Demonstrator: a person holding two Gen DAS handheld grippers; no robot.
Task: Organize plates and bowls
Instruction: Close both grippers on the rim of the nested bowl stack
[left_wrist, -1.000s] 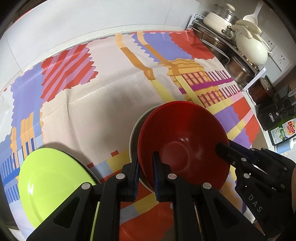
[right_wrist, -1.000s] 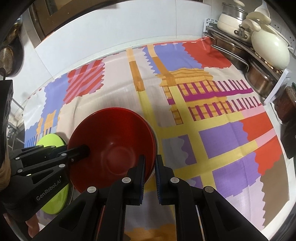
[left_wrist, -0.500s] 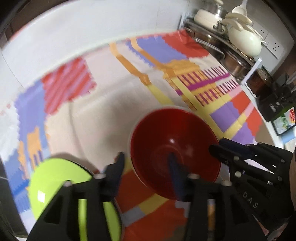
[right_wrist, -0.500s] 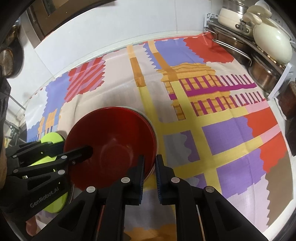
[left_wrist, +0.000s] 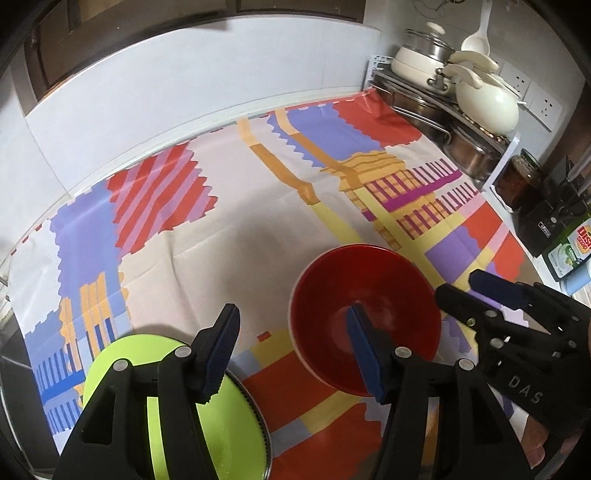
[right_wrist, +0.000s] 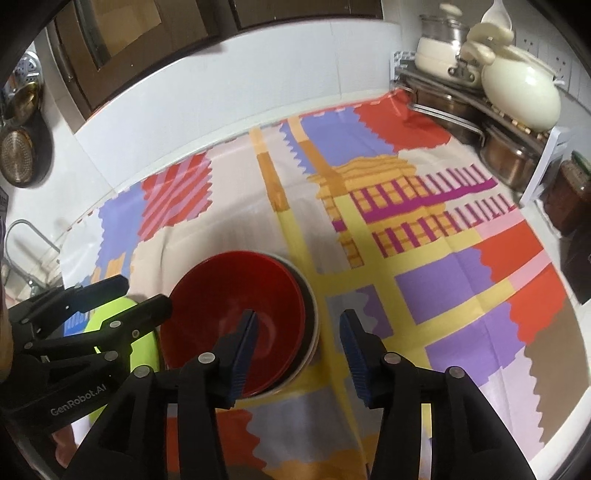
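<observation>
Currently the red bowl (left_wrist: 364, 317) sits nested in a pale bowl (right_wrist: 310, 317) on the patterned cloth (left_wrist: 229, 236) covering the counter (right_wrist: 535, 218), freed on both sides. Left gripper (left_wrist: 295, 350) fingers stand well apart, holding nothing, the bowl's near-left rim between them. Right gripper (right_wrist: 299, 350) fingers are opening, straddling the bowl's right rim, pads off it. Lime-green plate (left_wrist: 162, 402) lies just left of the bowls, partly behind the left gripper's body. Clutter on the far right: a rack (left_wrist: 436, 110) of steel pans with cream pots (left_wrist: 487, 103) on top, plus a jar (left_wrist: 522, 177). Nothing lies on the cloth beyond the bowls. Left view alone shows a dish-soap bottle (left_wrist: 569, 251) at the right edge. Right view alone shows the pale bowl's rim clearly, round pans (right_wrist: 22, 151) hanging on the left wall and a curved tap (right_wrist: 33, 232) below them.
</observation>
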